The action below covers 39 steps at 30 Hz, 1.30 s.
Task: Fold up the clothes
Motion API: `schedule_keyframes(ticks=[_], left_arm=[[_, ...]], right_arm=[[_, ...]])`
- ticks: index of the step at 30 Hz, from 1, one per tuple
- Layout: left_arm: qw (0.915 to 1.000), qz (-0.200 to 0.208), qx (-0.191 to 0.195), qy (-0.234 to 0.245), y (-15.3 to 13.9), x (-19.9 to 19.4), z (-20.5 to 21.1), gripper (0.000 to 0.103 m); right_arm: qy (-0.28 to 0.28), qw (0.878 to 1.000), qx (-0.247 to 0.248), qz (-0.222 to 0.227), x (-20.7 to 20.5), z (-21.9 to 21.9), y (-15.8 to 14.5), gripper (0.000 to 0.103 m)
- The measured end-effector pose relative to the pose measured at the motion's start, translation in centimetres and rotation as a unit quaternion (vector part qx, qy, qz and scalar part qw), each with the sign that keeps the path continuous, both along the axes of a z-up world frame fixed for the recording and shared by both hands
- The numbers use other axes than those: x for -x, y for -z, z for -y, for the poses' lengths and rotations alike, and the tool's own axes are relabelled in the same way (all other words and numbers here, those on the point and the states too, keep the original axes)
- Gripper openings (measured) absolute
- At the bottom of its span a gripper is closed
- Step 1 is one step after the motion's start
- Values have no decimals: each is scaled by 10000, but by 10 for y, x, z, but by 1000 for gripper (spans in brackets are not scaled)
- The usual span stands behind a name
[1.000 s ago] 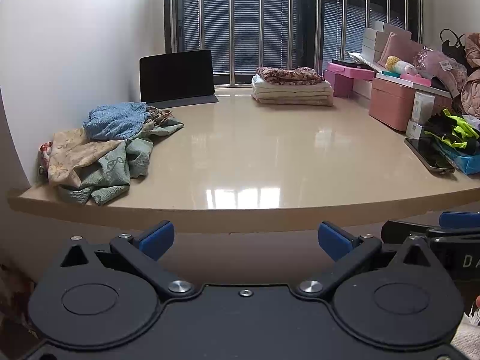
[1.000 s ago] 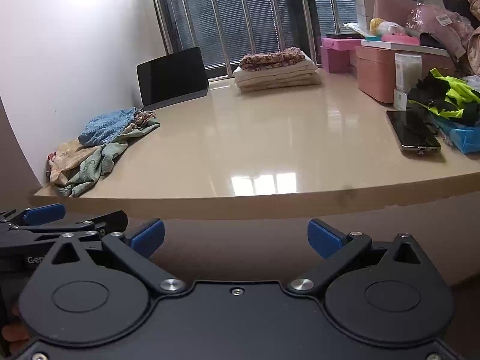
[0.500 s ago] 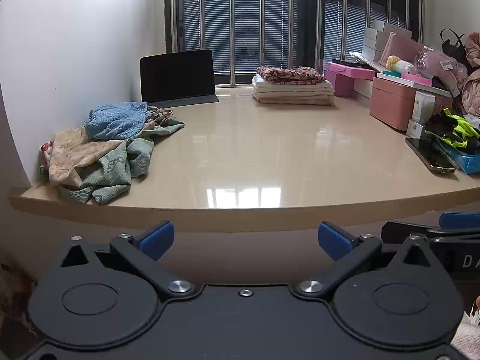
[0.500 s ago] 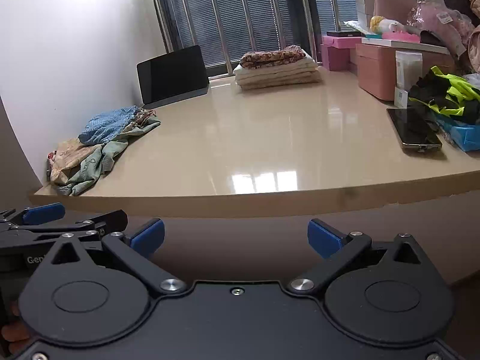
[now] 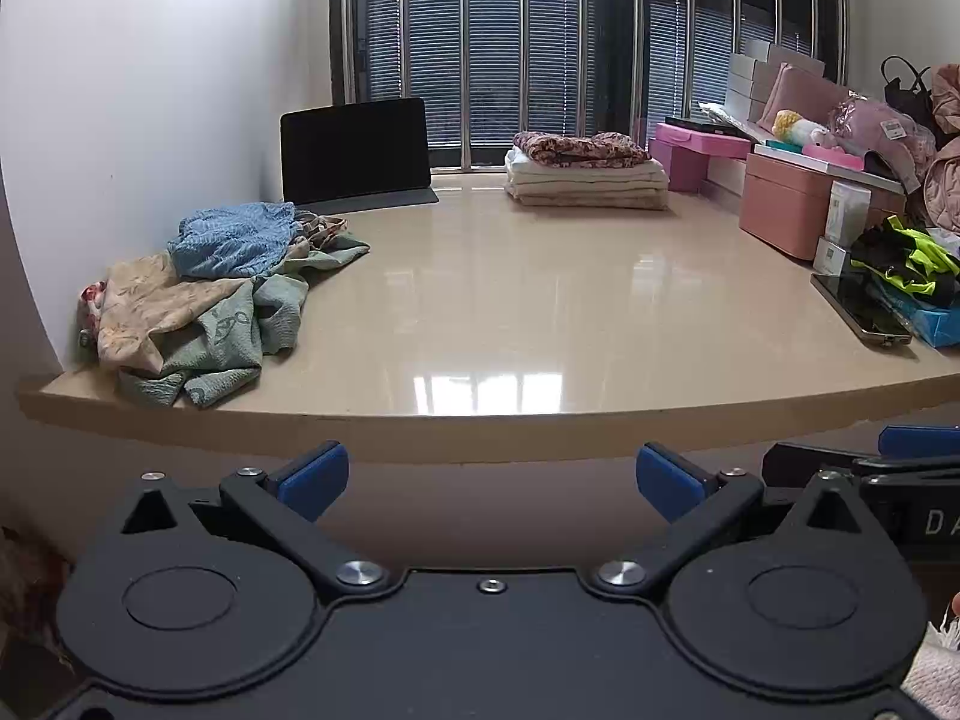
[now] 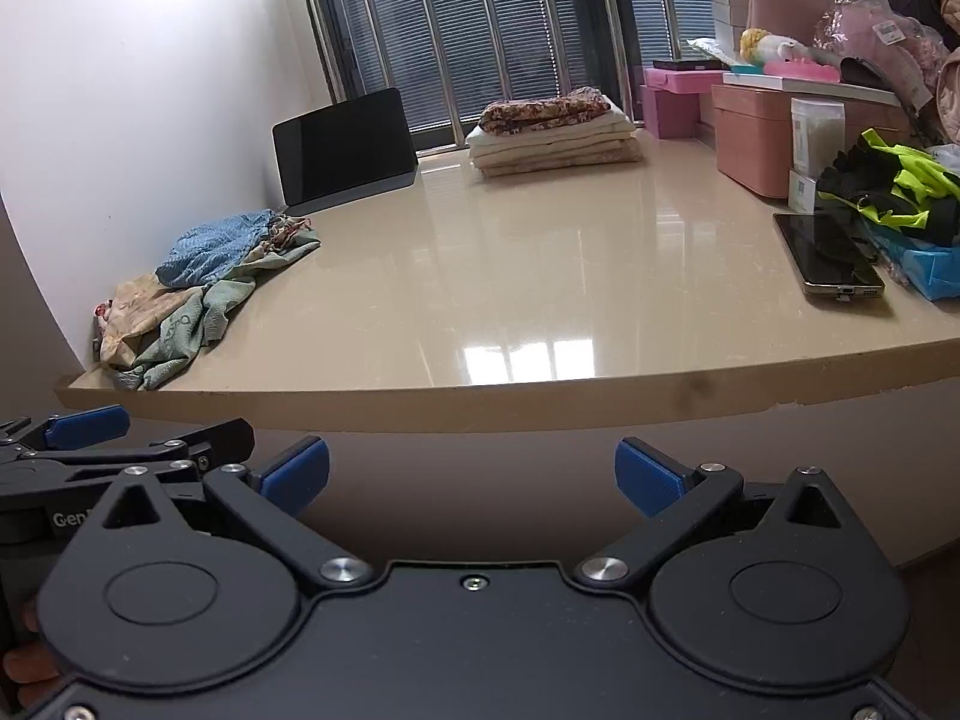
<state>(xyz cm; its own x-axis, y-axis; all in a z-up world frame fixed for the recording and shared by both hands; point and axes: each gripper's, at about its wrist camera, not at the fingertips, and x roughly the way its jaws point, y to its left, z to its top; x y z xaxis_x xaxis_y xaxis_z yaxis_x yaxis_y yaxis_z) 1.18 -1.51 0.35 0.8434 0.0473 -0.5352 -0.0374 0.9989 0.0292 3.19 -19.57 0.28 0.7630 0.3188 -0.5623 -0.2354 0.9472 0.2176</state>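
The crumpled heap of unfolded clothes [image 5: 204, 294], a blue knitted piece on top of beige floral and pale green fabrics, lies at the far-left corner of the glossy beige desk [image 5: 510, 312], against the white wall. The left gripper [image 5: 492, 477] hangs below and in front of the desk's front edge, its two blue-padded fingers [image 5: 312, 476] spread wide with nothing between them; the heap sits up and to the left of it, well apart. The right gripper [image 6: 471, 475] hangs just beside the left one, likewise below the desk edge and spread wide on empty air, and from its camera the heap [image 6: 192, 294] lies further off to the left. Neither gripper touches any cloth.

In the right wrist view the left gripper's black body and a blue pad show at the left edge, and fingers of a person's hand [image 6: 24, 669] appear in the lower left corner.

Beyond the heap, a dark tablet on a folding stand [image 5: 357, 150] stands upright near the barred window. At the back centre rests a neat stack of folded cream cloths with a folded red floral piece on top [image 5: 585, 174]. Along the right side stand pink boxes [image 5: 786, 204], a black and neon-yellow garment [image 5: 906, 258] and, nearer the front edge, a dark smartphone [image 5: 861, 309] lying flat.
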Motion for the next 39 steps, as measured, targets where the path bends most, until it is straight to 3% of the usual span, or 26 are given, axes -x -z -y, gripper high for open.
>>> schedule_keyframes(ticks=[39], left_arm=[[10000, -8, 17, -7, 1, 0, -4, 103]], right_arm=[[-32, 10000, -6, -78, -1, 0, 2, 103]])
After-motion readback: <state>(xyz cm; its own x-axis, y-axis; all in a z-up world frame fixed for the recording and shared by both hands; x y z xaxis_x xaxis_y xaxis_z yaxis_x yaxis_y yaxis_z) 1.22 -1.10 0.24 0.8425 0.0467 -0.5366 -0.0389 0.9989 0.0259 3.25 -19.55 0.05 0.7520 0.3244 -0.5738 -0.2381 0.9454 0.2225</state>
